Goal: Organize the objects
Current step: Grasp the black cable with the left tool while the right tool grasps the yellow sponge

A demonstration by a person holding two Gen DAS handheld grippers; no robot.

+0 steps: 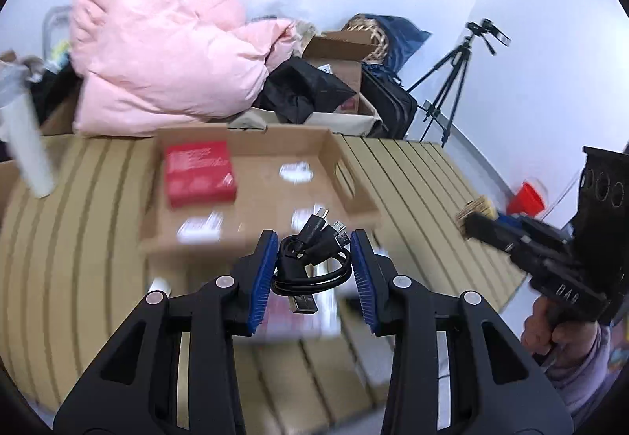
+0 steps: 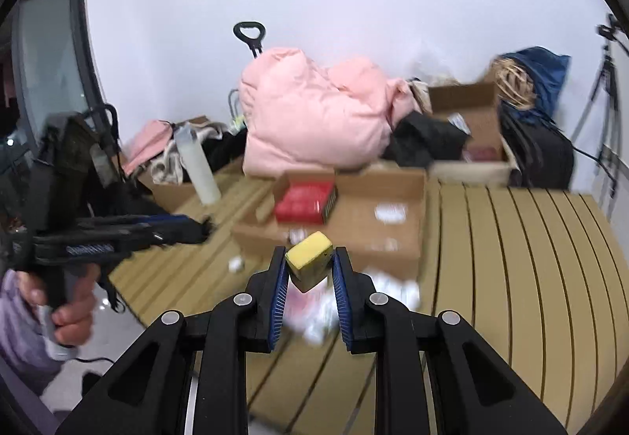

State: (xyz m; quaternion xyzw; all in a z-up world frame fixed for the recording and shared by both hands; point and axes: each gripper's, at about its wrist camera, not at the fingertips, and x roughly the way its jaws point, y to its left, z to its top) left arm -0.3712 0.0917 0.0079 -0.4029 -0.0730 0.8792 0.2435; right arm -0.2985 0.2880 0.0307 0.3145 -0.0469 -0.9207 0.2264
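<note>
My left gripper is shut on a coiled black USB cable and holds it above the near edge of an open cardboard tray. A red box lies in the tray's far left corner. My right gripper is shut on a small yellow block and holds it above the slatted table, just short of the same tray, where the red box also shows. Each gripper shows in the other's view: the right one and the left one.
The tan slatted table carries white and pink packets under my right gripper. A white bottle stands at the left. Behind the tray are a pink padded coat, black bags, cardboard boxes and a tripod.
</note>
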